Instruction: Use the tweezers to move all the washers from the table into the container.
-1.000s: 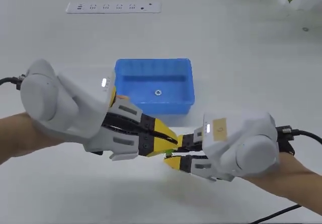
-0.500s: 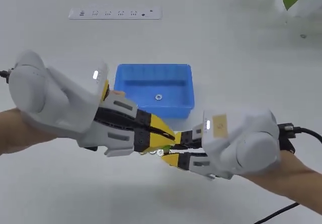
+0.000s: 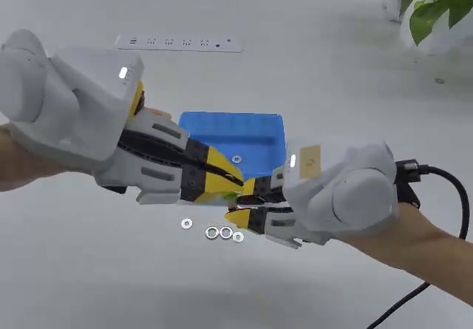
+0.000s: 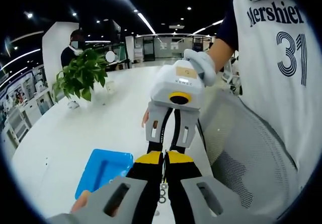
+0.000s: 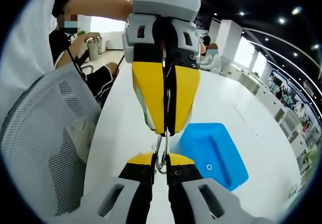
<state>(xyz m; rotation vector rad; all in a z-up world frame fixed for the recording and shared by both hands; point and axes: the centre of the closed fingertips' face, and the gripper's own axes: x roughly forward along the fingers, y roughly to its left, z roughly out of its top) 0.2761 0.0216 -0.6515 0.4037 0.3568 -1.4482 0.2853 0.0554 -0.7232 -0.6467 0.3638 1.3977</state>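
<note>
Head view: left claw (image 3: pixel 235 183) and right claw (image 3: pixel 230 215) meet tip to tip, four small silver metal washers (image 3: pixel 212 232) lying on the white tabletop (image 3: pixel 332 70) right by them, near the blue rectangular plastic container (image 3: pixel 259 126). Left gripper view: left claw's closed. Right gripper view: both pinch the thin metal tweezers (image 5: pixel 161 156).

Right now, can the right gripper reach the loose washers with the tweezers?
Probably not yet: the tweezers are clamped by both the left gripper and right gripper. The washers lie uncovered on the table close by.
</note>
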